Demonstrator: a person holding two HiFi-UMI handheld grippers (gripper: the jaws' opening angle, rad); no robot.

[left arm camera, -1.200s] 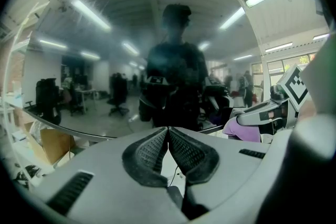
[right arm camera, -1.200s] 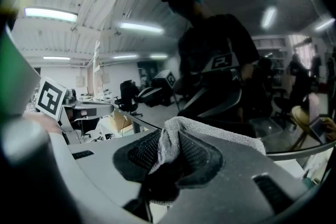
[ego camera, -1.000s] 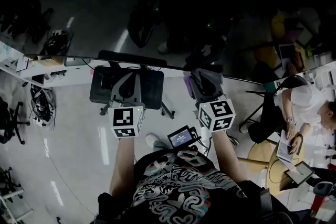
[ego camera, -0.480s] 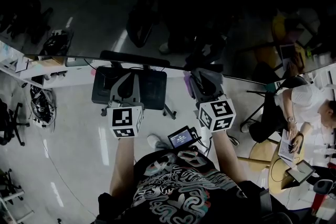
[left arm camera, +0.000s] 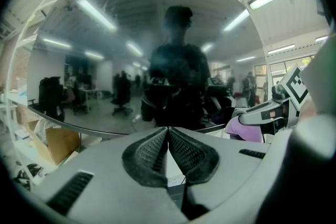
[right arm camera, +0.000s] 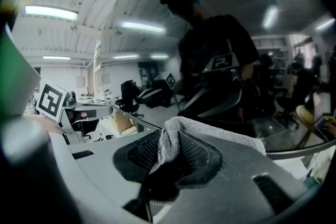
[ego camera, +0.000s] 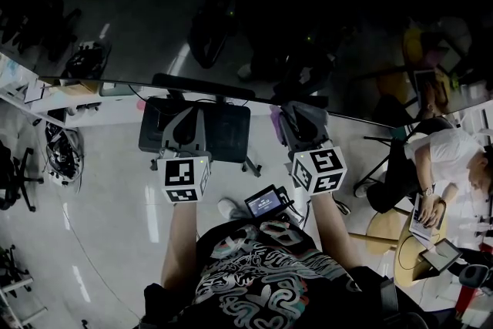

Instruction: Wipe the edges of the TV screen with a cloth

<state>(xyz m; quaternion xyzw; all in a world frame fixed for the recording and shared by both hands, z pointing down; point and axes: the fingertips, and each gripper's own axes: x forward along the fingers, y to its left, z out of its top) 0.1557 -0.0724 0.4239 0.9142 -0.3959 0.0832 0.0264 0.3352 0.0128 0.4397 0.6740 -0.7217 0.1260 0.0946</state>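
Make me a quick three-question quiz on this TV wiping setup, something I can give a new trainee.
1. Multiple choice: which gripper holds the cloth? A the left one, B the right one, C neither.
2. True or false: the left gripper is shut with nothing in it.
3. Fill in: in the left gripper view, the dark TV screen mirrors the ___ who holds the grippers.

Key
1. B, the right gripper, shut on the cloth.
2. True.
3. person
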